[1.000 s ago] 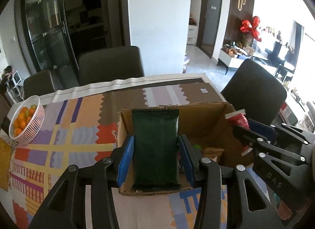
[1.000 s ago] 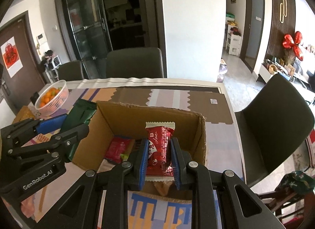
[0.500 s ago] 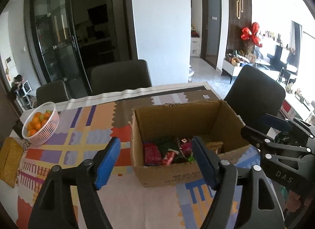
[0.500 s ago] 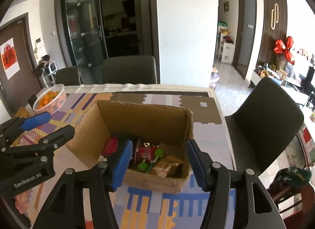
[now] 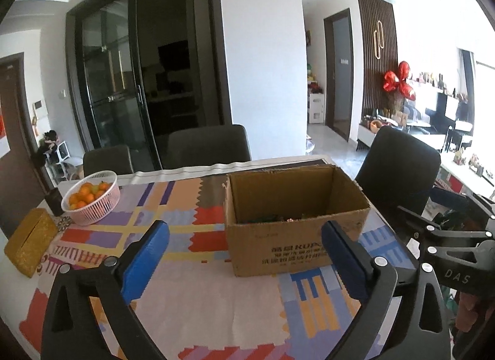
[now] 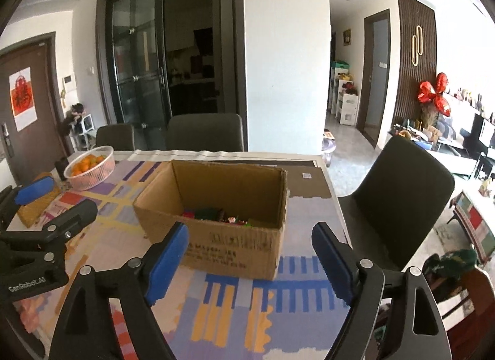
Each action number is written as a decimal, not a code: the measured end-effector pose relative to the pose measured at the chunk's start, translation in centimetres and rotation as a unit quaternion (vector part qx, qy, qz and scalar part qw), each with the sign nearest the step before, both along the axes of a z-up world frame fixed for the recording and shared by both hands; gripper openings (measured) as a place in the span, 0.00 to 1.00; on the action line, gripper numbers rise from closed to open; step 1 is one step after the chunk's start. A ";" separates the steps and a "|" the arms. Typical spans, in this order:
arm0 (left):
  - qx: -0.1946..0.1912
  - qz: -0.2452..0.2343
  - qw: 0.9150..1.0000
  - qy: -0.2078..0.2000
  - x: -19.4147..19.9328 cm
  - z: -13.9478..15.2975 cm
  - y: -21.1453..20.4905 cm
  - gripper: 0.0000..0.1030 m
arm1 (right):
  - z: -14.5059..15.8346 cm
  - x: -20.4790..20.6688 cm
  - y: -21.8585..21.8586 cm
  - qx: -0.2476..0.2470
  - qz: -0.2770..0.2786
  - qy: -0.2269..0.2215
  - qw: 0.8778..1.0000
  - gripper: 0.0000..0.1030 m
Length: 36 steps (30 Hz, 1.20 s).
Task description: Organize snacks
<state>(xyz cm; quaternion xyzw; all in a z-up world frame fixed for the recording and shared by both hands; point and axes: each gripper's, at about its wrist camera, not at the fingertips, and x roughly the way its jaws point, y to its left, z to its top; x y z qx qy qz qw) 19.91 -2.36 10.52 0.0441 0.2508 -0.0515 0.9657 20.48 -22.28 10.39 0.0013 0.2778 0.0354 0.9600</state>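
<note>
An open cardboard box (image 5: 294, 245) (image 6: 229, 245) stands on the patterned tablecloth (image 5: 216, 298). Snack packets (image 6: 216, 215) in red and green lie at its bottom, barely seen over the rim in the left wrist view. My left gripper (image 5: 246, 255) hovers in front of the box, its blue-padded jaws opening wide with nothing between them. My right gripper (image 6: 247, 255) is also back from the box, jaws opening and empty. Each gripper shows at the edge of the other's view.
A white basket of oranges (image 5: 91, 197) (image 6: 89, 169) sits at the table's far left, beside a gold tissue box (image 5: 29, 244). Dark chairs (image 5: 208, 143) (image 6: 402, 193) stand behind and to the right of the table. Bare cloth lies in front of the box.
The left gripper let go of the dark green packet and the right let go of the red one; both dropped into the box. Both grippers opened and pulled back from the box.
</note>
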 end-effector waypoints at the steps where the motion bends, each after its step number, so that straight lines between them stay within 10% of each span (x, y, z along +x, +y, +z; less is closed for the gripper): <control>1: -0.001 0.000 1.000 -0.003 -0.6 -0.1 0.1 0.98 | -0.1 -0.6 0.0 0.000 -0.002 -0.003 1.000 0.82; 36: -0.033 -0.010 0.999 0.002 -11.4 -2.5 0.8 1.00 | -2.2 -13.2 0.5 -0.034 -0.010 -0.039 0.999 0.87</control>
